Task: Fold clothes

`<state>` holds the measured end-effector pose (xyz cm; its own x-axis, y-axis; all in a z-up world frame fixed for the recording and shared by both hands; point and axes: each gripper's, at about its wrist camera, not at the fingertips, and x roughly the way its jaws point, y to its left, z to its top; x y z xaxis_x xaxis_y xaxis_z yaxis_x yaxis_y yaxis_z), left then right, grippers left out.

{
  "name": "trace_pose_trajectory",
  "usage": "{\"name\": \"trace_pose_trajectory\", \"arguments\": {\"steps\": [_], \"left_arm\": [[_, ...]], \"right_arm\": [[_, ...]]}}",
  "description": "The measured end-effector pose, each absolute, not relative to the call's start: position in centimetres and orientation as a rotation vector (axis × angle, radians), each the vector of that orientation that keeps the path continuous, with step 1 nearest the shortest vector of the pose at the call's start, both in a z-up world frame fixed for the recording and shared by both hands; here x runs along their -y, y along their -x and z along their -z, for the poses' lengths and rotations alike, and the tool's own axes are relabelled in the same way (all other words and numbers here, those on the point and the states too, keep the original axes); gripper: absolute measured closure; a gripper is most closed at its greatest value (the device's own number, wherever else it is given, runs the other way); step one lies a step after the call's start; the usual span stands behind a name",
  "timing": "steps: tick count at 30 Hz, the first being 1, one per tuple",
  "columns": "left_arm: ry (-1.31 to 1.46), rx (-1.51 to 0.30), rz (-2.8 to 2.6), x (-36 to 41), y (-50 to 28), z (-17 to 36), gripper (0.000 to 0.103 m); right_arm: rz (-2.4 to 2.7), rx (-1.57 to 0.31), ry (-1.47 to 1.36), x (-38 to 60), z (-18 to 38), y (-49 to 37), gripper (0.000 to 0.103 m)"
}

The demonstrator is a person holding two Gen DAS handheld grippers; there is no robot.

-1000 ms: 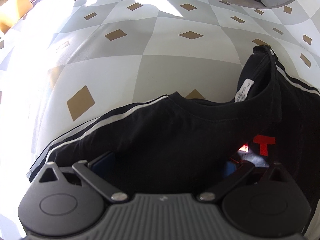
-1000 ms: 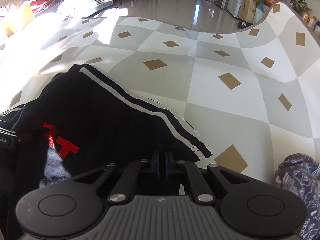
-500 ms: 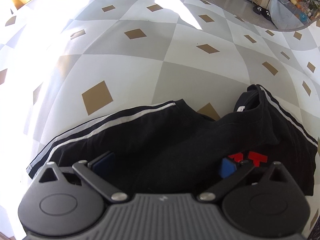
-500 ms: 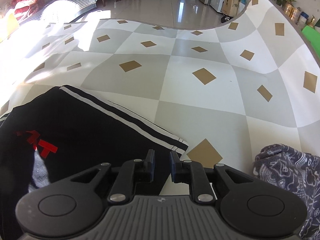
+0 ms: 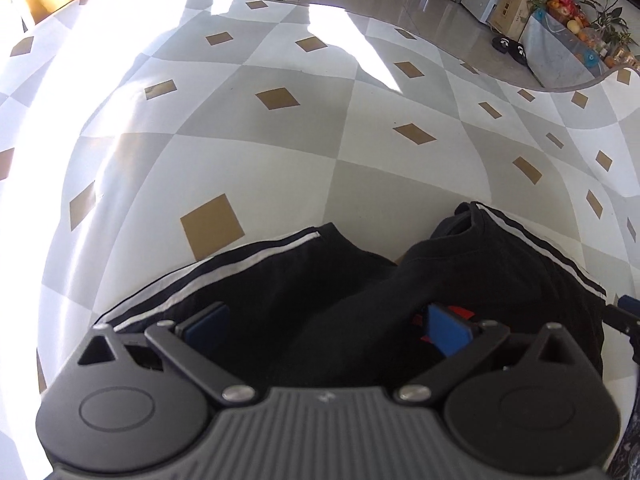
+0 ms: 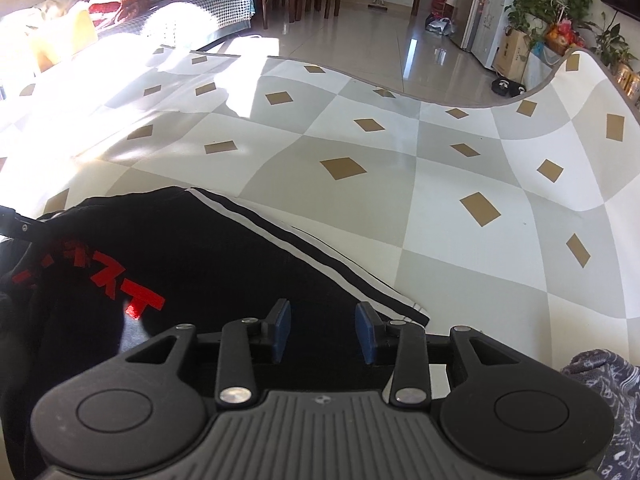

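So the checkered mat (image 6: 400, 216) is the folding surface, and the black T-shirt (image 6: 192, 264) lies bunched at its near edge, probably mid-fold. Its long axis runs side to side across both views, neckline facing away, white-striped sleeves trailing out each way. Left hand-held gripper (image 5: 326, 326) hangs wide open over it, gripping nothing. Right hand-held gripper (image 6: 322, 330) is opening above the sleeve, nothing pinched.

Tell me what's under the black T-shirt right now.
The black T-shirt lies on the checkered mat, which shows all around its edges. Whatever else might sit beneath the fabric is covered and cannot be seen.
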<state>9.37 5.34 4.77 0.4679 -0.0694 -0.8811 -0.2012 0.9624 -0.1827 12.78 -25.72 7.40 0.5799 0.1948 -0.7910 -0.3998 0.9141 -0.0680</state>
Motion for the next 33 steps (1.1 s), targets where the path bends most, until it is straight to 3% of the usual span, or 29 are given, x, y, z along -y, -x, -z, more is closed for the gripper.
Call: {"name": "trace_pose_trajectory", "arguments": {"steps": [11,20,33], "left_arm": [[0.278,-1.046,-0.137,-7.1,-9.9,-5.7,0.000],[0.218,-1.113,-0.238,-10.3,-10.6,-3.2,0.000],[0.024,-1.173,-0.214,-7.8,-11.3,0.0,0.000]], "right_arm": [[-0.443,-0.930,0.327,20.8,-5.2,-12.8,0.058],[-0.404,-1.000,0.418,20.2,-2.9,-13.6,0.057],[-0.337,-1.079,0.280,24.6,-2.5,-15.3,0.049]]}}
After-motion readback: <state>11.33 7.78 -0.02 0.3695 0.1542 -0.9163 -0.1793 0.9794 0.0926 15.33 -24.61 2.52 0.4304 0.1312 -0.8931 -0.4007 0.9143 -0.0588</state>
